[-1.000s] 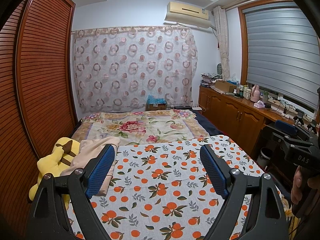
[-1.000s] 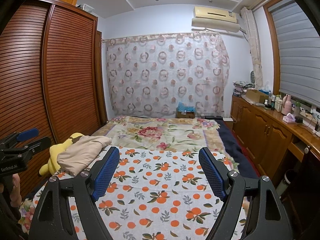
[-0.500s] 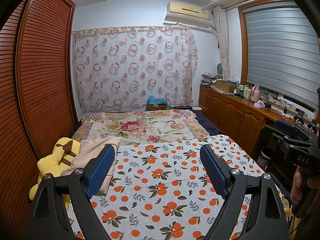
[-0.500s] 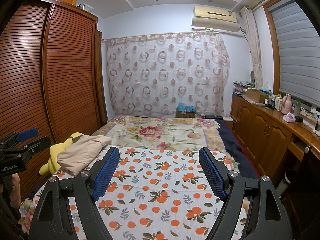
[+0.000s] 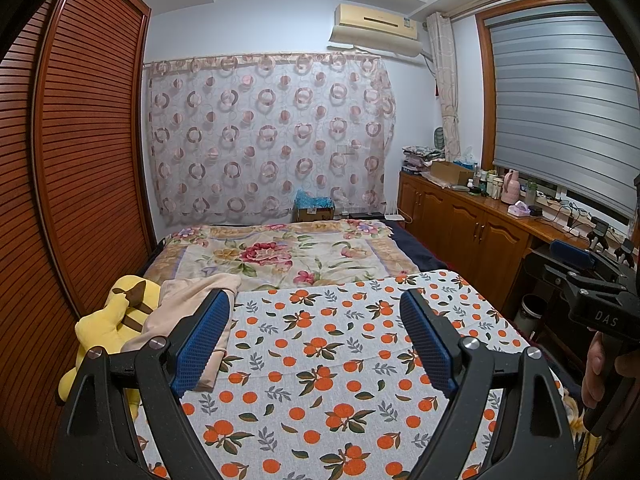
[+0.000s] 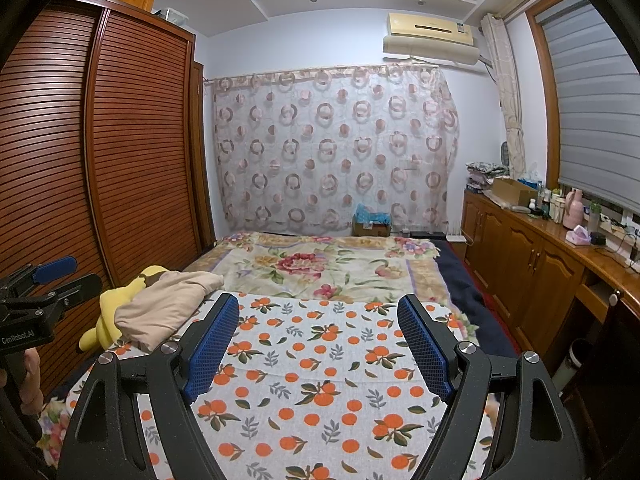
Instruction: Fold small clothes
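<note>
Both tools were held level above the bed, well clear of any cloth. The left gripper stood with its blue ribbed pads spread wide and nothing between them. The right gripper was likewise spread and empty.

The task's thing, a soft beige garment, lay in a loose rumpled heap at the left edge of the bed, draped partly over a yellow plush toy. It rested half on the toy and half on the white cotton sheet printed with oranges. Whether the heap was a finished fold set aside or a piece awaiting folding could not be settled; its edges looked rounded and uneven rather than squared.

Risks noted, as judgements:
- The beige fabric appeared thin and limp, so a pinch on one layer could drag the whole heap instead of a single edge.
- The plush beneath was soft and rounded; a downward grip there might catch the toy with the cloth.
- The orange-print sheet lay loose, with a crease across it, over a floral quilted blanket. Pads closing low could snag it.
- The heap sat near the slatted brown wardrobe door, leaving little room on that side.
</note>
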Motion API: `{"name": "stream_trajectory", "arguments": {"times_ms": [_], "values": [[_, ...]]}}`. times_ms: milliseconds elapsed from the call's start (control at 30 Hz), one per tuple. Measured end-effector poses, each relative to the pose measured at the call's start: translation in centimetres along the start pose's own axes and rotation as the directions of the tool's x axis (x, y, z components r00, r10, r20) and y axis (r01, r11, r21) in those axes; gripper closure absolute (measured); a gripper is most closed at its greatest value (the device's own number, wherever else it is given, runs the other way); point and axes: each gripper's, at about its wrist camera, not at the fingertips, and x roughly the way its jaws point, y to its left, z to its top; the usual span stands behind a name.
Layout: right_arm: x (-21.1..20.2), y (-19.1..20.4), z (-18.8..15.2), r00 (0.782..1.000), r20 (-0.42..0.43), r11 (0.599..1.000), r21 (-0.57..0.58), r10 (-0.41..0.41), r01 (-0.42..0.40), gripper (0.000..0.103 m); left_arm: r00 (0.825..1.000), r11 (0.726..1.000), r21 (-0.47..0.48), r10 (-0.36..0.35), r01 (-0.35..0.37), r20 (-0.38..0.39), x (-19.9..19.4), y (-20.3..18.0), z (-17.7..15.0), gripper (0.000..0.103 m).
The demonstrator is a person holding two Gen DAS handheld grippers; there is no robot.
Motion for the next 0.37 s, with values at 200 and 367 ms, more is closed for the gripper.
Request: {"name": "stream_trajectory", "arguments": {"times_ms": [200,367], "values": [[0.00,0.01,-0.04,1.000,0.000,1.000,0.000,0.000,0.000,0.020,1.000,1.000,0.001,0.001,-0.001,-0.001,-0.03,-0.04,-0.01,0.015],[-0.02,-0.07,-0.01,1.000,-0.002,1.000,0.000,0.002,-0.002,0.020,1.000,1.000,0.000,0.002,-0.002,0.000,-0.06,-0.09,0.02,0.015]]}}
